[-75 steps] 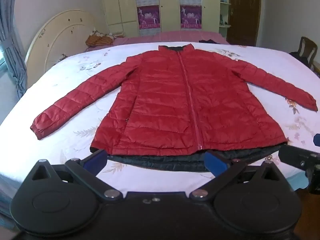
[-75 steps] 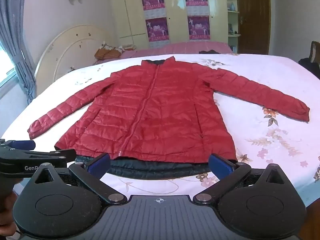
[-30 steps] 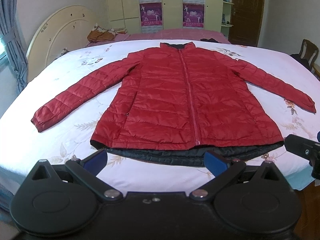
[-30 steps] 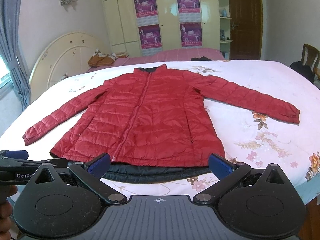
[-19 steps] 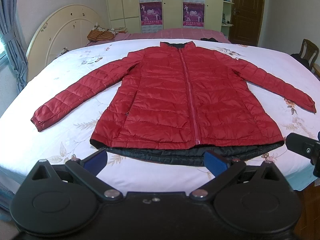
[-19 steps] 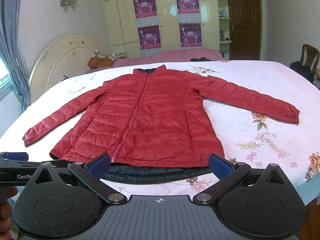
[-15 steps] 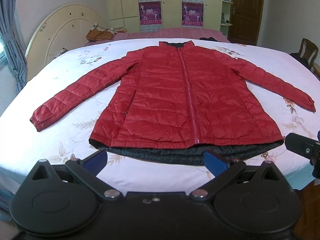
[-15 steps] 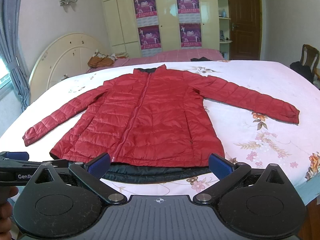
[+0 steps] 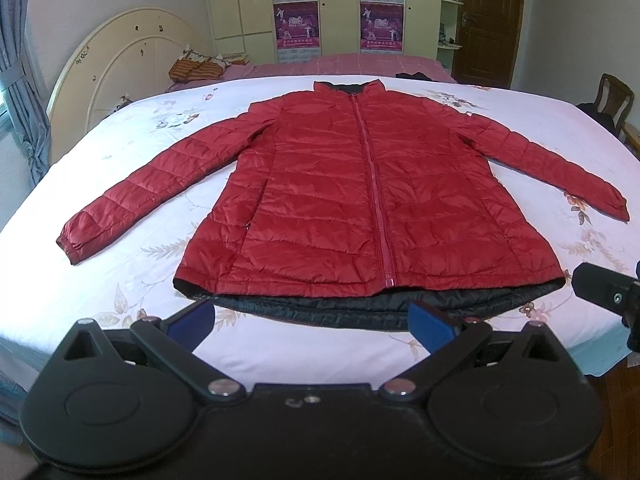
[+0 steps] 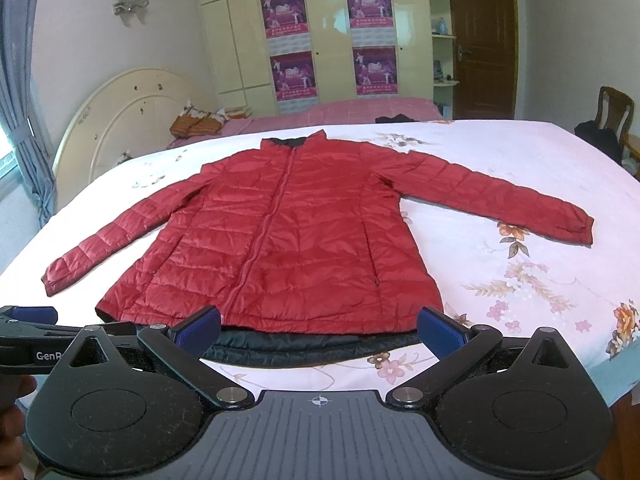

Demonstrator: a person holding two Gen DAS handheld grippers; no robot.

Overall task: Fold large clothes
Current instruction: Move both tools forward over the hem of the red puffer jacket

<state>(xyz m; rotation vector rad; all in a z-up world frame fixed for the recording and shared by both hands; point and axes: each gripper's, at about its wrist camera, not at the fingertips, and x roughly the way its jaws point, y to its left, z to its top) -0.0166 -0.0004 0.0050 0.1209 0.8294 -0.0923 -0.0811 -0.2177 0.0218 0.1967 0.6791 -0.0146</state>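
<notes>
You have a red quilted jacket (image 9: 360,200) spread flat and face up on the bed (image 9: 120,272), zipped shut, both sleeves flung out to the sides and the collar at the far end; its hem, with the black lining (image 9: 360,306) peeking out below it, lies just ahead of both pairs of tongs. Judge it light, puffy and soft, with a shiny shell that will likely slide on itself and spring back, so a shallow pinch may slip off. Bite deep on a seamed edge: a cuff, the shoulder seam, or a hem corner taking shell and lining together. Your left tongs (image 9: 312,322) are spread wide with nothing between the blue pads, held low and level just short of the hem, aimed roughly up the zip. Your right tongs (image 10: 320,326) are likewise spread wide and empty, hovering beside the left ones at the same edge of the bed, the hem's right corner just ahead of the right-hand pad (image 10: 442,330). The left sleeve's cuff (image 9: 76,240) lies well off to the left of the left tongs, a sensible first hold.
</notes>
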